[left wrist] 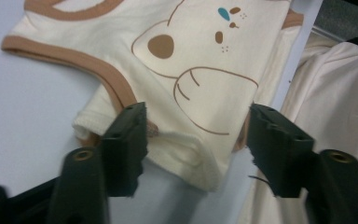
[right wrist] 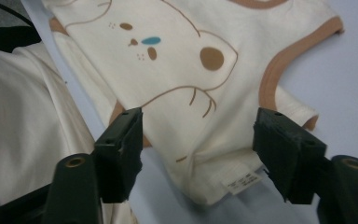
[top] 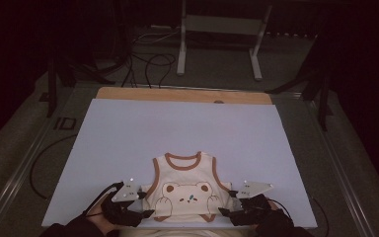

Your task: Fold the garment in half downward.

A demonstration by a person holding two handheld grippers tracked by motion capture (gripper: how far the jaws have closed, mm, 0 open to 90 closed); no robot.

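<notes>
A cream sleeveless baby top (top: 187,187) with brown trim and a bear print lies flat near the front edge of the white board (top: 177,128). My left gripper (top: 145,213) sits at the top's lower left corner. In the left gripper view, that gripper (left wrist: 198,135) is open and the folded hem corner of the top (left wrist: 205,56) lies between the jaws, untouched by the pads. My right gripper (top: 224,211) is at the lower right corner. In the right gripper view, that gripper (right wrist: 198,135) is open around the top's (right wrist: 177,79) hem corner, which carries a small white label (right wrist: 242,181).
The board rests on a wooden table (top: 182,95). Beyond it stand a white metal frame (top: 217,24) and loose cables (top: 148,64) on the floor. The person's cream clothing (left wrist: 335,84) hangs just past the board's front edge, close to both grippers.
</notes>
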